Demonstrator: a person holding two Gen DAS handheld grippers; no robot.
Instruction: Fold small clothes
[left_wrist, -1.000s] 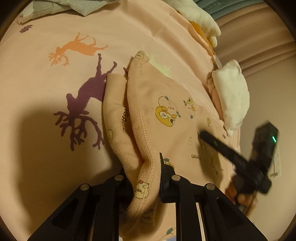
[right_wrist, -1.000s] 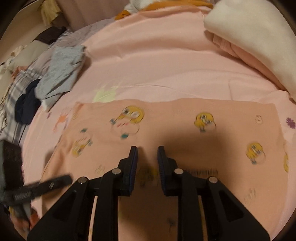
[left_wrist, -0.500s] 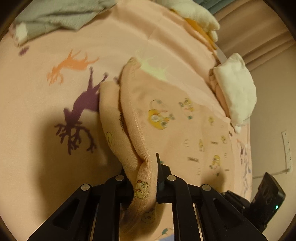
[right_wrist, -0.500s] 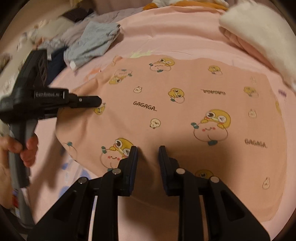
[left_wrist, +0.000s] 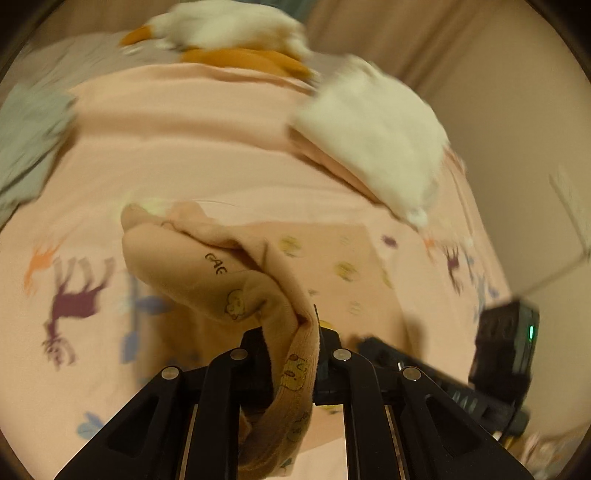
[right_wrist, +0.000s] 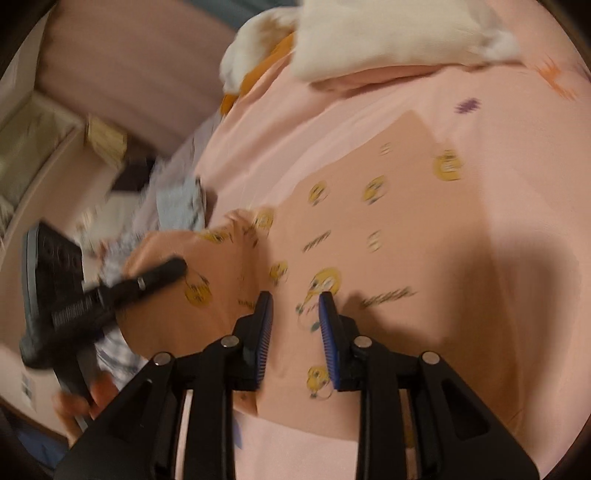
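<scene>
A small peach garment (right_wrist: 391, 229) printed with yellow cartoon figures lies spread on the pink bed sheet (right_wrist: 517, 122). My left gripper (left_wrist: 295, 332) is shut on the garment's stitched hem (left_wrist: 295, 369) and holds that side lifted, so the cloth (left_wrist: 207, 266) bunches and drapes ahead of it. From the right wrist view the left gripper (right_wrist: 162, 273) shows at the garment's raised left edge, with a hand under it. My right gripper (right_wrist: 295, 310) hovers over the flat part of the garment. Its jaws are opening and nothing is between the blue pads (right_wrist: 327, 339).
A white cushion (left_wrist: 373, 140) and a white-and-orange plush toy (left_wrist: 229, 37) sit at the head of the bed. Grey clothes (left_wrist: 29, 136) are piled at the left. The sheet carries deer prints (left_wrist: 74, 295). A wall (left_wrist: 517, 110) stands to the right.
My left gripper has lifted the hem and carried it across, so the cloth bunches higher. My right gripper has swung over the garment and its jaws have widened.
</scene>
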